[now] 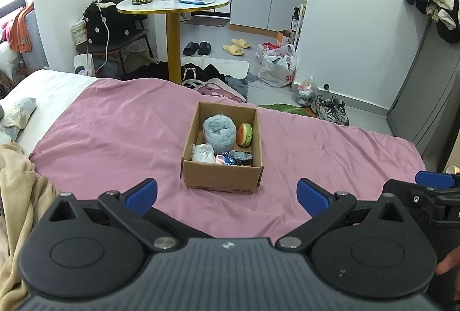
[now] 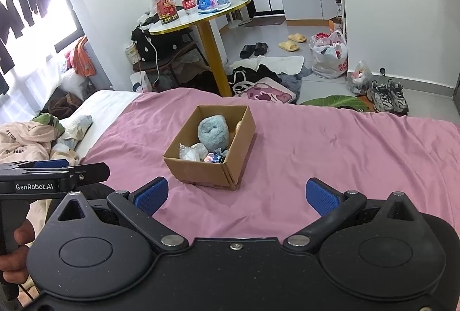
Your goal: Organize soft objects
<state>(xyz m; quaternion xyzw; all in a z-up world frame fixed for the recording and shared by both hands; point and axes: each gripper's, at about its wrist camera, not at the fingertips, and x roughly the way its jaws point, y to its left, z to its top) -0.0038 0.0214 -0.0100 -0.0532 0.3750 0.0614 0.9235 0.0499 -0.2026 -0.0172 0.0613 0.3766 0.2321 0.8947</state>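
Box point(image 1: 222, 173): open cardboard, resting on the pink bedsheet point(image 1: 115, 138), at twelve o'clock from both grippers and apart from them.

Contents, left wrist view: fluffy grey-blue roll point(image 1: 218, 132) at the far side; burger-shaped plush point(image 1: 245, 134) at three o'clock of the roll, against the right wall; white crinkly bundle point(image 1: 202, 153) at the near left corner; dark patterned cloth point(image 1: 234, 158) at the near right. All four lie inside the walls.

Left gripper point(image 1: 227, 196): jaws spread wide, nothing between the blue pads point(image 1: 143, 193). Right gripper point(image 2: 237, 197): jaws likewise spread wide, nothing held.

Sheet around the box: no loose soft item visible in either view. Beige garment point(image 1: 20, 196) lies at nine o'clock, off the pink sheet; whether it belongs to the task cannot be told.

Step in hand, as a judgement: sorting looks finished or nearly so, both tools idle short of the box. Next move calls for either backing away, or a reach to nine o'clock should the garment count.
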